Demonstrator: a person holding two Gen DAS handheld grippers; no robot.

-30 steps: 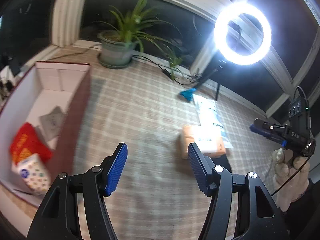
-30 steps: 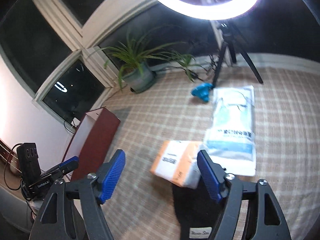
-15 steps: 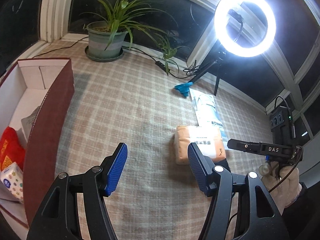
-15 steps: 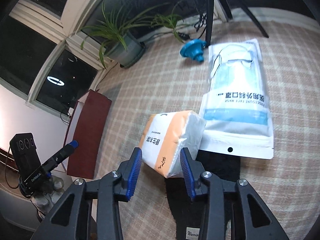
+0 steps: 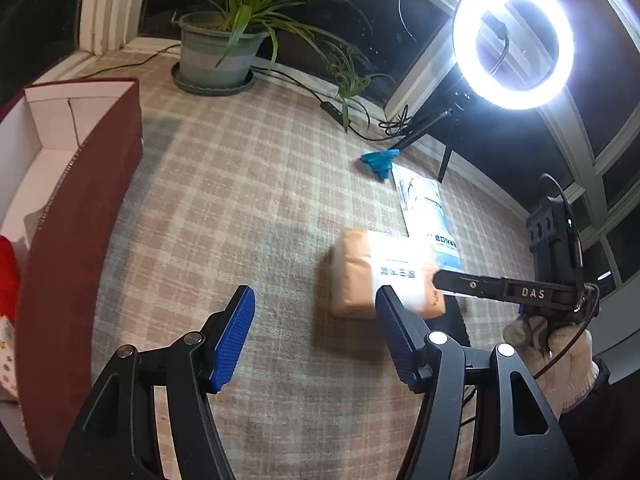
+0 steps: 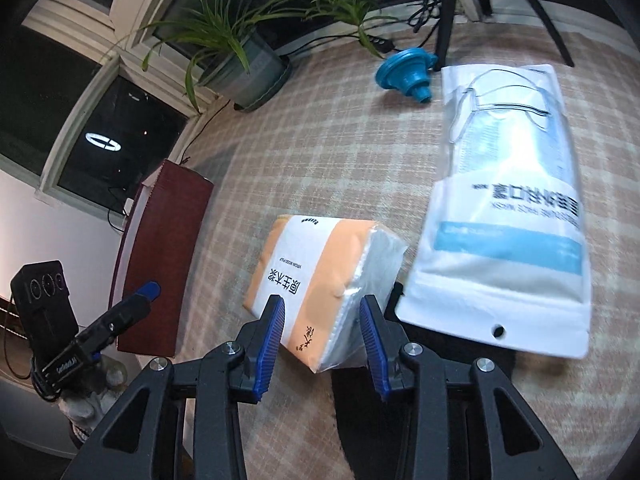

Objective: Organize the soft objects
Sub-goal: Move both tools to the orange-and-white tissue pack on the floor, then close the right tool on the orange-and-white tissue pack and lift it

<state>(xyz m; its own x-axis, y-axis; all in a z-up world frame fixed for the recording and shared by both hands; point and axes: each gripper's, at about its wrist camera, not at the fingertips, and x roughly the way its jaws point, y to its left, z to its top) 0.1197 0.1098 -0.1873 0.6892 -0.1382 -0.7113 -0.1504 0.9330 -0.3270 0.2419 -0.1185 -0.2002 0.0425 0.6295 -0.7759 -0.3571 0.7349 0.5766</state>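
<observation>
- Right claw [image 6: 322,334] has just narrowed around the near corner of the orange tissue pack [image 6: 316,276]; whether its pads press is unclear.
- Pack lies on the checked floor mat [image 6: 320,140], beside the mask bag [image 6: 508,208].
- Left claw [image 5: 314,334] hangs half-open, empty.
- Likely next: lift toward the box [image 5: 80,208].

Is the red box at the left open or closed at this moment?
Open. The left wrist view looks straight into the red box: its white inside walls show, with no lid over them, and a red pack lies inside.
</observation>
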